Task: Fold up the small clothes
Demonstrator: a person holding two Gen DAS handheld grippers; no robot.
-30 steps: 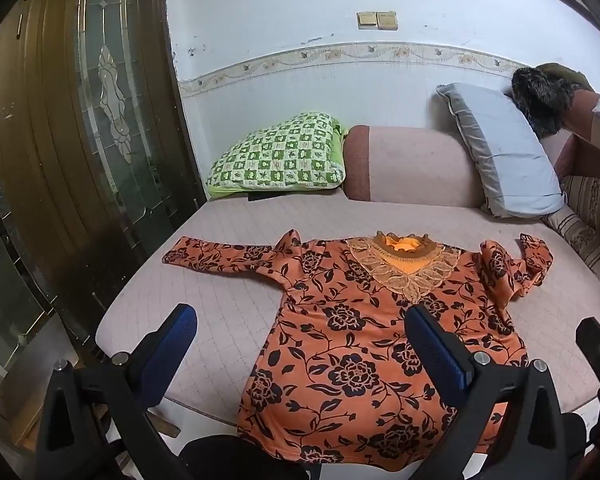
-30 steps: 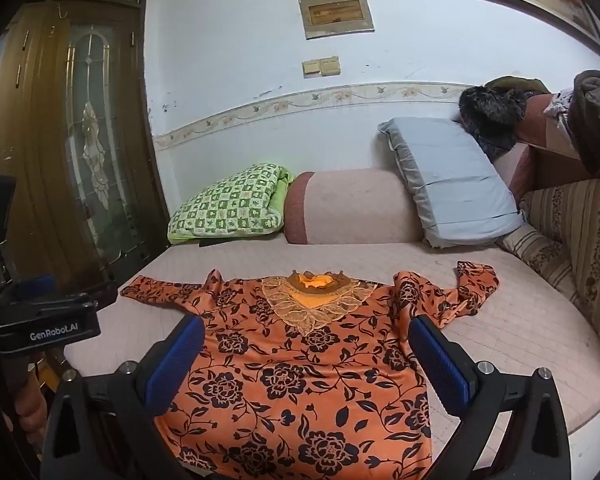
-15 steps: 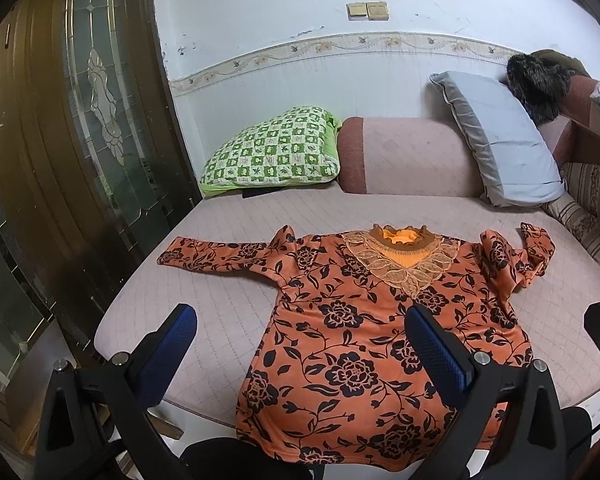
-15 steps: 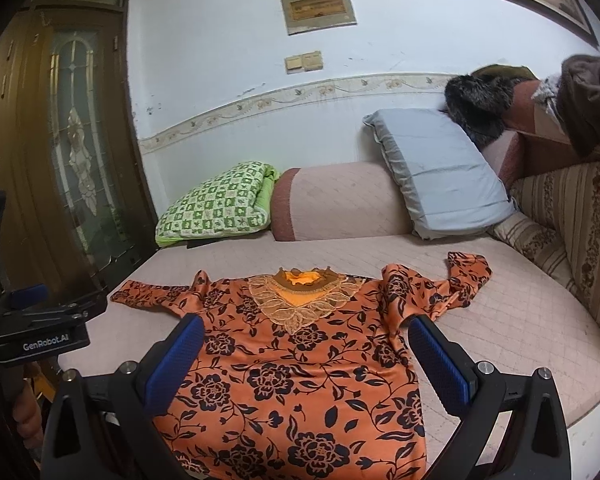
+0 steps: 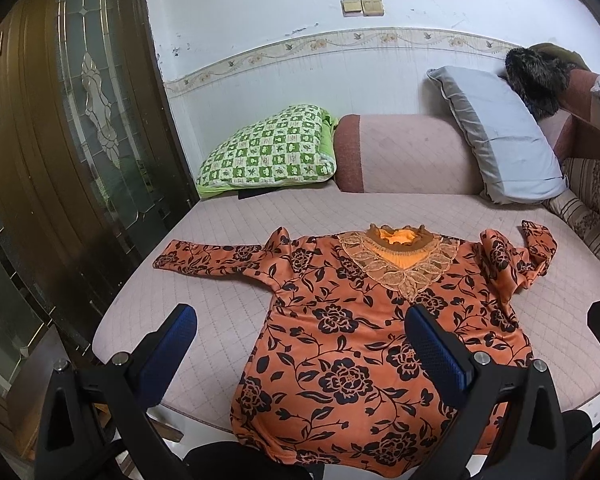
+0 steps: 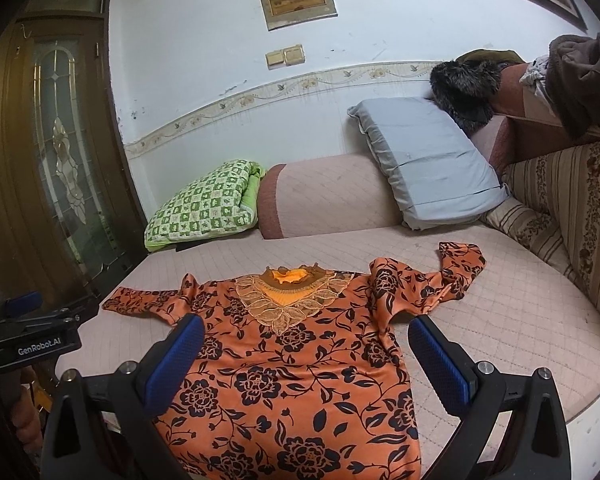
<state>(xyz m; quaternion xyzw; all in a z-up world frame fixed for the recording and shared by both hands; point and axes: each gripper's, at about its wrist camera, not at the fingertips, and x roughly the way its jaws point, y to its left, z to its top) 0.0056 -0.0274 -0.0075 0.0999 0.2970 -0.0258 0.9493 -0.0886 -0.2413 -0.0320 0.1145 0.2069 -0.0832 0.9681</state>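
Pink quilted bed [image 5: 228,240] fills the lower half of both wrist views, and nearest the cameras both tools hang over its front edge. The left tool [image 5: 300,344] is spread wide and holds nothing; the right tool [image 6: 306,350] is equally wide and empty. Between them lies the orange floral blouse [image 5: 364,340], flat and face up, hem draped over the near edge, lace collar [image 5: 400,260] pointing away. Its left sleeve [image 5: 216,256] stretches out straight; the right sleeve [image 6: 440,280] lies crumpled and bent back on itself, possibly twisted, though the fisheye edge makes that hard to judge. Compared with a second ago, both views have tilted down slightly and edged closer, while the blouse has not shifted. Judging from this, folding has not begun and the approach is just starting. Farther back sit a green checked pillow [image 5: 272,148] and a grey pillow [image 5: 504,140] against the wall.
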